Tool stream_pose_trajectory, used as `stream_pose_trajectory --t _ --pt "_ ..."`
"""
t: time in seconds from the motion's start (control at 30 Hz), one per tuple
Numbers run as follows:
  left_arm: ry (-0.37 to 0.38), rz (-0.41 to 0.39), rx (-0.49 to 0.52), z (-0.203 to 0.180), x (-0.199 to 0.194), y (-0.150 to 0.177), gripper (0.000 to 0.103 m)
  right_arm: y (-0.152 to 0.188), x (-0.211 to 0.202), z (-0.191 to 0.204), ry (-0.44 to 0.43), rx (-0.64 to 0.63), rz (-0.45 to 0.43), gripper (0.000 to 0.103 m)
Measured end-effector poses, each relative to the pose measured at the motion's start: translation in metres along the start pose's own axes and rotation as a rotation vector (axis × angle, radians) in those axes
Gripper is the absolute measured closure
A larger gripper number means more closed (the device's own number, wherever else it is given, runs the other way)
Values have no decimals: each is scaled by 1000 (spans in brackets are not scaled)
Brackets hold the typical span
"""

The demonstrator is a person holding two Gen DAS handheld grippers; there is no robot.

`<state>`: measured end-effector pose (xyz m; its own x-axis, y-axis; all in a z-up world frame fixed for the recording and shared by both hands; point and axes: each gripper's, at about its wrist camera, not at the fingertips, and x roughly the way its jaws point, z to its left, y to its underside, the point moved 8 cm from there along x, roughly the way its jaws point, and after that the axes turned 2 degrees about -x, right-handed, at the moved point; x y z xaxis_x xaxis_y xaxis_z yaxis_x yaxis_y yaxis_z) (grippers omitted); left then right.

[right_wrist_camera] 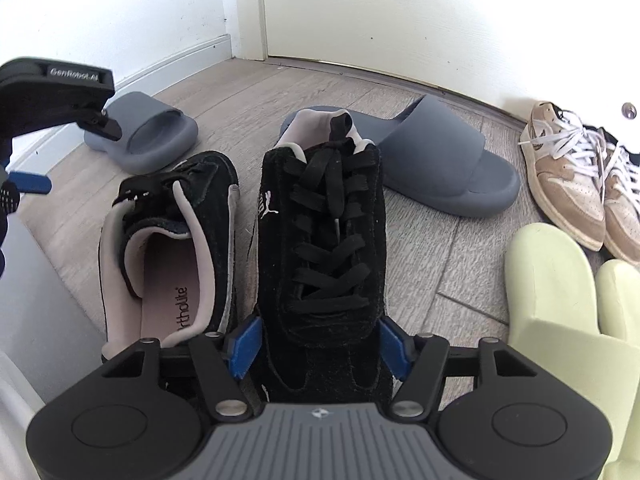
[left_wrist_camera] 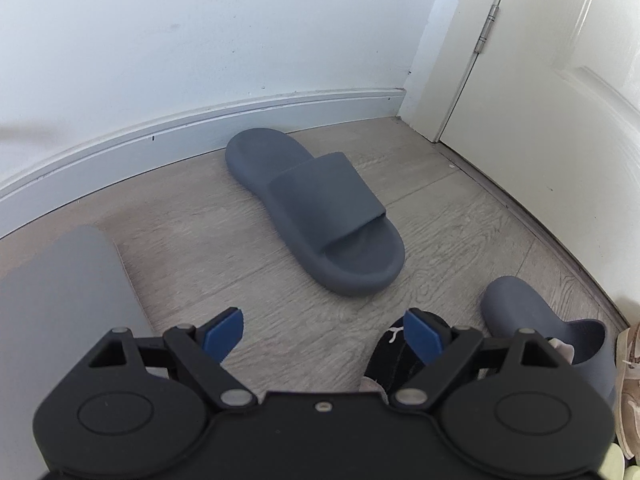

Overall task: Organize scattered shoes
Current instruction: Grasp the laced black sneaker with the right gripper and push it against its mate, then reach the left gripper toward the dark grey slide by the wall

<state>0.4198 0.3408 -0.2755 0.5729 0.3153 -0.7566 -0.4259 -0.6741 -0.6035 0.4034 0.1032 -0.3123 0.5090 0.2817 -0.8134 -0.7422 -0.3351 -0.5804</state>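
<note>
Black suede laced sneaker (right_wrist_camera: 320,240) sits on the floor (right_wrist_camera: 452,264) between the right gripper's (right_wrist_camera: 320,344) blue pads, both pressing its toe sides. Left gripper (left_wrist_camera: 324,332) hangs open, angled down toward a blue-grey slide (left_wrist_camera: 316,216).

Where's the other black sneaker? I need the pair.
In the right wrist view, the unlaced black sneaker lies left of the laced one, in front of a grey slide.

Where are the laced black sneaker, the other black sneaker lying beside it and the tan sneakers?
Laced black sneaker (right_wrist_camera: 320,216): right wrist view, on its laces.
Other black sneaker (right_wrist_camera: 168,276): right wrist view, on its insole.
Tan sneakers (right_wrist_camera: 568,184): right wrist view, on the nearer shoe's side.
</note>
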Motion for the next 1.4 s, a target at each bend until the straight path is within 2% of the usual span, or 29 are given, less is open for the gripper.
stream_pose_trajectory --t 0.3,0.37,0.47,0.57,0.7,0.8,0.9,1.0,1.2,1.3,1.4 --pt "-23 2 -98 19 1 -5 15 -26 14 -12 -56 99 -29 38" --pt "-23 8 -125 23 2 -5 15 -29 1 -16 -38 97 -96 39" --pt "-7 32 -163 28 5 -4 15 -27 -21 -1 -44 10 -170 38" --pt "-6 38 -177 30 5 -4 15 -23 -26 32 -72 -178 -184 42" --pt "-4 45 -188 33 6 -4 15 -20 -11 65 -66 -352 -160 65" --pt "2 45 -193 34 7 -4 15 -25 2 69 -29 -341 -147 71" --pt "2 50 -186 32 9 -3 15 -32 18 65 -38 -290 -115 72" --pt "8 59 -185 32 11 -2 15 -37 27 61 -42 -234 -126 82" --pt "-5 77 -206 37 15 0 15 -32 14 63 -55 -212 -224 85" --pt "-10 75 -201 36 15 0 15 -31 -8 67 -35 -268 -311 86" --pt "-14 72 -193 34 14 0 15 -31 -33 59 -26 -247 -370 86"
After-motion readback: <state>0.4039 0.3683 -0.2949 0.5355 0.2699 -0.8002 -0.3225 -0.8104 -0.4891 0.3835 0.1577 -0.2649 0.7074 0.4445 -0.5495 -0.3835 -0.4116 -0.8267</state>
